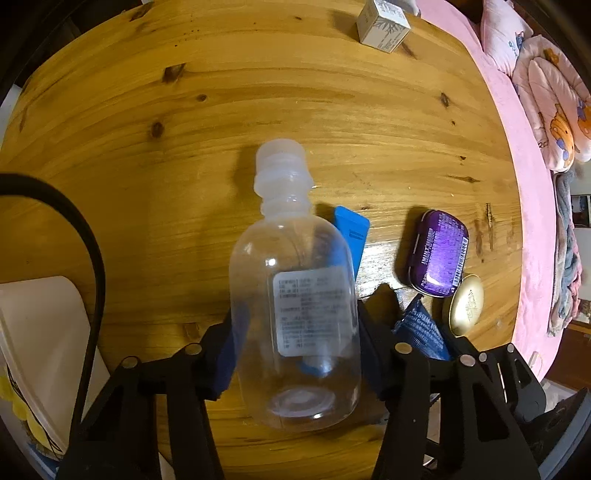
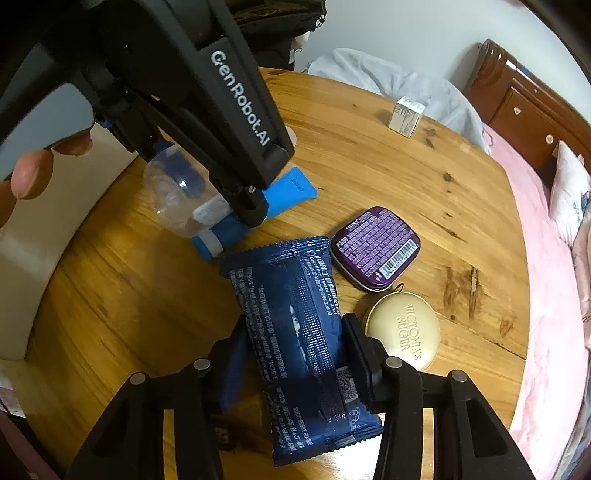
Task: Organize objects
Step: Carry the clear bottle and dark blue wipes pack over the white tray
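Note:
My left gripper (image 1: 295,332) is shut on a clear plastic bottle (image 1: 295,288) with a white label and pale cap, held just over the wooden table (image 1: 258,92). The same bottle (image 2: 177,195) shows in the right wrist view under the left gripper's body, above a blue tube (image 2: 258,210). My right gripper (image 2: 295,350) is shut on a dark blue foil packet (image 2: 299,325). Beside it lie a purple tin (image 2: 375,249) and a gold oval tin (image 2: 404,332). The left wrist view also shows the blue tube (image 1: 352,232), purple tin (image 1: 439,253), gold tin (image 1: 467,304) and the packet (image 1: 421,328).
A small white carton (image 1: 384,24) stands at the table's far edge, also seen as the carton (image 2: 408,116). A white box (image 1: 40,339) and a black cable (image 1: 92,258) sit at the left. A pink bed (image 2: 554,295) borders the right edge. A hand (image 2: 33,170) holds the left gripper.

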Demonstrator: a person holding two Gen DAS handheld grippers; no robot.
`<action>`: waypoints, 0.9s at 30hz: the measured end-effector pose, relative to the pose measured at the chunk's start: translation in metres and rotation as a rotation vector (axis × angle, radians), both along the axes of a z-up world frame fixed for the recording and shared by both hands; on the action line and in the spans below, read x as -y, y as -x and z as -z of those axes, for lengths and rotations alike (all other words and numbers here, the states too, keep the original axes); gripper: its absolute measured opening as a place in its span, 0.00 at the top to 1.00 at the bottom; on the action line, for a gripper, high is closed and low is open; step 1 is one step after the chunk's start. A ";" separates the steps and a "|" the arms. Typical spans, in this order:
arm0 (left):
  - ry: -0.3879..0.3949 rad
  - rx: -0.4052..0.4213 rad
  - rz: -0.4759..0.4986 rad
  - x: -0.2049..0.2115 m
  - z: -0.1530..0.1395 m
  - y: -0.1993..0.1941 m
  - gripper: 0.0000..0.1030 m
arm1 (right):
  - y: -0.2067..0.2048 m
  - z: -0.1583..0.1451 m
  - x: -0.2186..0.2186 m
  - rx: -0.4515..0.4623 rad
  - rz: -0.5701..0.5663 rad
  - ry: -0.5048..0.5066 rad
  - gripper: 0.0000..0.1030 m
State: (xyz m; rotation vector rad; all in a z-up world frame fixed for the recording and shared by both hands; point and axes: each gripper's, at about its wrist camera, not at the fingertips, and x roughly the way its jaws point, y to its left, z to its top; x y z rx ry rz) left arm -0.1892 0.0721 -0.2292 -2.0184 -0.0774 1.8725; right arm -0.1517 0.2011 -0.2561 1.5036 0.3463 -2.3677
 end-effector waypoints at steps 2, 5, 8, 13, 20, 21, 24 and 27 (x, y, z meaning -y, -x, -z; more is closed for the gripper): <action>0.002 -0.012 -0.007 0.003 -0.002 -0.001 0.44 | 0.000 -0.001 0.000 0.012 0.000 0.015 0.54; 0.003 -0.024 -0.021 0.007 -0.007 -0.004 0.44 | 0.000 -0.001 0.000 0.025 0.005 0.031 0.55; -0.003 -0.034 -0.035 0.011 -0.014 -0.003 0.45 | -0.002 -0.004 -0.002 0.035 0.023 0.053 0.55; -0.020 -0.065 -0.049 0.023 -0.032 -0.006 0.45 | -0.006 -0.014 -0.002 0.028 0.046 0.072 0.56; -0.075 -0.105 -0.065 0.039 -0.062 -0.027 0.45 | -0.019 -0.040 0.009 -0.007 0.061 0.081 0.56; -0.083 -0.112 -0.065 0.035 -0.068 -0.029 0.45 | -0.022 -0.044 0.012 -0.011 0.063 0.084 0.56; -0.112 -0.141 -0.061 0.035 -0.079 -0.038 0.45 | -0.030 -0.060 0.020 -0.031 0.064 0.094 0.56; -0.136 -0.180 -0.058 0.041 -0.103 -0.040 0.45 | -0.035 -0.077 0.028 -0.055 0.061 0.107 0.56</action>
